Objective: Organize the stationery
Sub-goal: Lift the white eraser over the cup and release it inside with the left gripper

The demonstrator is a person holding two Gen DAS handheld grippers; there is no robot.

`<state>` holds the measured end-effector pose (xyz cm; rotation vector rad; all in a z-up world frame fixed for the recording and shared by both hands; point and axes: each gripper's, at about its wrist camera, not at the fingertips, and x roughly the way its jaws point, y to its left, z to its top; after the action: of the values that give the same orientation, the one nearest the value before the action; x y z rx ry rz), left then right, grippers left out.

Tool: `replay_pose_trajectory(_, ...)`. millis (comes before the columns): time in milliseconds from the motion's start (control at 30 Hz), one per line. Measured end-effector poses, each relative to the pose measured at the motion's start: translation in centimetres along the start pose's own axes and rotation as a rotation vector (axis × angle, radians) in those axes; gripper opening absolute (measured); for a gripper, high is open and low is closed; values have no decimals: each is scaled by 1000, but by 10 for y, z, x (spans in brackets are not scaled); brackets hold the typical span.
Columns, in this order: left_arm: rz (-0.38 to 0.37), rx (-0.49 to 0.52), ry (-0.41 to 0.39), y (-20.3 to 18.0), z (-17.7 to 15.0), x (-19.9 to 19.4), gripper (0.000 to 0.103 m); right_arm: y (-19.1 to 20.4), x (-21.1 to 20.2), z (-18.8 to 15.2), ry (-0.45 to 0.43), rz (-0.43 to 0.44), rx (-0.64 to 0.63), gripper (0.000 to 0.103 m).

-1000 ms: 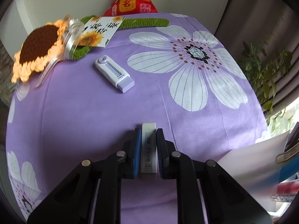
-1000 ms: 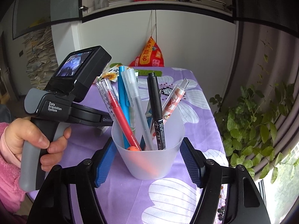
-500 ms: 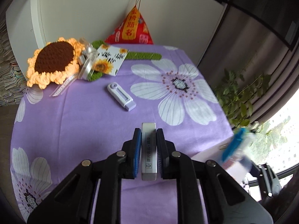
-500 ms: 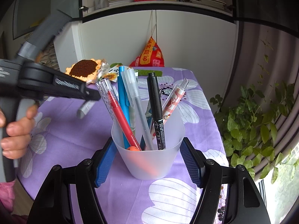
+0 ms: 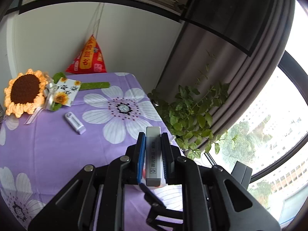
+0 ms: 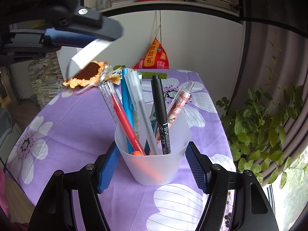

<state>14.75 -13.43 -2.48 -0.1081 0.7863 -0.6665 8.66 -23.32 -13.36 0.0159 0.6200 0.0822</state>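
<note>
Holding a grey eraser (image 5: 153, 155) between my left gripper (image 5: 153, 137)'s blue pads, I see the jaws nearly closed and pressing on its two long sides, with its front end poking out past the fingertips. In the right wrist view that same gripper hangs in the air above the table's far left part, the eraser slanting down out of it, blurred.

My right gripper (image 6: 153, 165) has its jaws spread wide around a frosted plastic cup (image 6: 154, 165); both blue pads sit against the cup's sides. The cup stands upright on the purple flowered tablecloth (image 6: 77, 127), toward the table's near right corner. Inside it lean a red pen (image 6: 125, 121), a blue pen (image 6: 127, 104), a frosted grey pen (image 6: 140, 104), a black marker (image 6: 160, 111) and a pen with a pink checked barrel (image 6: 179, 104).

Out on the cloth, a white correction tape (image 5: 75, 123) lies flat by itself, left of the big printed flower. Beyond it, at the far left corner, lie a crocheted sunflower (image 5: 24, 92) and a sunflower card (image 5: 64, 94), the card touching the flower's wrapping. A green strip (image 5: 95, 85) lies along the far edge, and a red triangular bag (image 5: 87, 58) hangs against the wall behind. A leafy plant (image 5: 192, 113) stands past the table's right edge.
</note>
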Motion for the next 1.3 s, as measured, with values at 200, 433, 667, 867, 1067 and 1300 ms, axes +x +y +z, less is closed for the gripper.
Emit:
replay_pose_trajectory(200, -11, 7, 52, -8, -8, 29, 14, 0, 0, 1, 2, 0, 5, 71)
replay_pose_trajectory(433, -15, -12, 55, -2, -10, 28, 14, 0, 0, 0, 1, 0, 6, 71)
replay_pose_trajectory(667, -17, -26, 66, -1, -12, 24, 15, 1, 0, 0, 2, -5, 3, 71)
replay_pose_trajectory(867, -11, -30, 63, 0, -13, 21, 15, 2, 0, 0, 2, -7, 0, 71)
replay_pose_trajectory(1067, -16, -39, 75, 0, -14, 20, 15, 2, 0, 0, 3, -6, -1, 71)
replay_pose_trajectory(1300, -32, -46, 91, 2, -13, 16, 16, 2, 0, 0, 7, -4, 5, 71)
